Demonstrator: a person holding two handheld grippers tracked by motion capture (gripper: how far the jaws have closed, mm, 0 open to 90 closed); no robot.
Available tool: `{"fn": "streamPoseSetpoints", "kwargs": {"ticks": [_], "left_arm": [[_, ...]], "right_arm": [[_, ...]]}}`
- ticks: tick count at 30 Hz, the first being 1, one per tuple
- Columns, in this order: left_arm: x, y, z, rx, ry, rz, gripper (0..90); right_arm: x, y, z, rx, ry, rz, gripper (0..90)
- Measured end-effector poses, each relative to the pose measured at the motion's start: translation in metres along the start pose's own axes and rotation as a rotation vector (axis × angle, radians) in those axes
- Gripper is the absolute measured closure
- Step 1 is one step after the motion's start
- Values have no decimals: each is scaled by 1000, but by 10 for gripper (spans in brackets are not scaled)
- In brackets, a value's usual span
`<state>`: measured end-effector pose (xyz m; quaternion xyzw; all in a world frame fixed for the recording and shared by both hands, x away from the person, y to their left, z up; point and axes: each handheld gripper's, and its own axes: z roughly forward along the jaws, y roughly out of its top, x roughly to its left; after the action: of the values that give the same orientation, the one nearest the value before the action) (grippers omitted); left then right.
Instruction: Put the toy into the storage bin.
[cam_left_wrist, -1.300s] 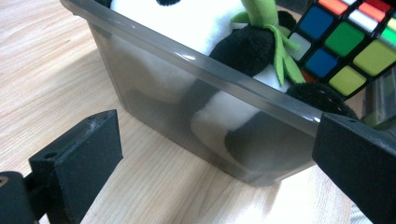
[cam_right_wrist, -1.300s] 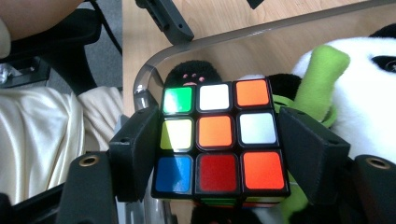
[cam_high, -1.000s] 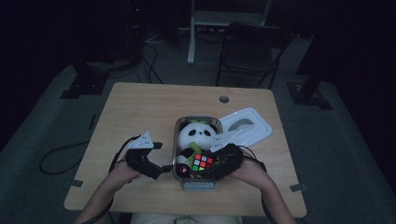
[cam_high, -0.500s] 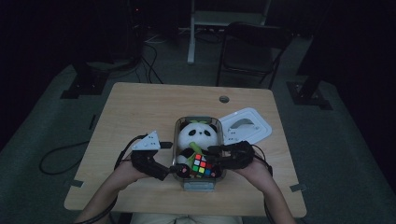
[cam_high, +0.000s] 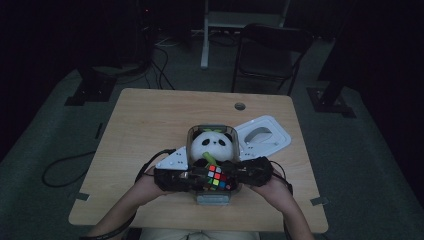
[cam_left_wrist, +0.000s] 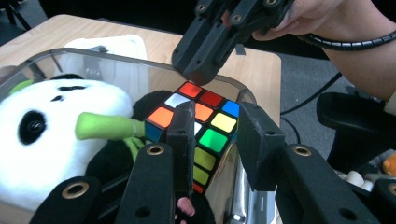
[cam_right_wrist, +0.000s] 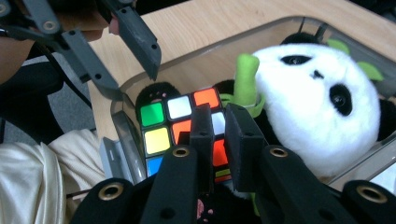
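Both tongs have been closing over the last second, and the left tongs (cam_high: 192, 177) have shifted in from the left to the clear plastic bin (cam_high: 216, 196) since the earlier frames. In the left gripper view the left tongs' jaws stand on either side of the bin's transparent wall, one inside against the multicoloured puzzle cube (cam_left_wrist: 201, 127), one outside; cannot tell whether the pads press on the wall. Right tongs (cam_high: 239, 172) sit at the bin's right rim; in the right gripper view their jaws are nearly together with a narrow gap, in front of the cube, and cannot tell whether anything is pinched between them. Cube lies inside the bin at its near end, just beside the white and black plush panda (cam_high: 212, 145), whose green stalk (cam_right_wrist: 245, 79) pokes toward the cube. Bin stands on the light wooden desk (cam_high: 150, 120), toward the near edge. White plastic lid (cam_high: 262, 137) lies on the desk just right of the bin.
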<state>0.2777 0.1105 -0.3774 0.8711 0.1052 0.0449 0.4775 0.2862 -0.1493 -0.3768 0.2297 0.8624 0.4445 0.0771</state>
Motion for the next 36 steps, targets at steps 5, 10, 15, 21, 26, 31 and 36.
{"fn": "streamPoseSetpoints", "kwargs": {"ticks": [5, 10, 15, 21, 26, 31, 36], "left_arm": [[3, -2, 9, 39, 21, -8, 734], [6, -2, 12, 54, 21, -12, 734], [11, -2, 13, 86, 40, -1, 815], [14, -5, 16, 135, 49, -7, 900], [20, -21, 27, 207, 109, -11, 900], [19, -12, 12, 103, 98, -55, 846], [10, 2, 11, 72, 56, -19, 754]], "right_arm": [[-2, -3, 7, 18, 2, 7, 824], [-5, -3, 11, 18, 17, 22, 844], [-5, -2, 15, 28, 11, 32, 900], [-3, -2, 21, 36, 12, 33, 900], [0, 2, 26, 43, 17, 26, 900], [1, 3, 27, 38, 18, 26, 900], [0, 4, 25, 39, 34, 47, 849]]}}
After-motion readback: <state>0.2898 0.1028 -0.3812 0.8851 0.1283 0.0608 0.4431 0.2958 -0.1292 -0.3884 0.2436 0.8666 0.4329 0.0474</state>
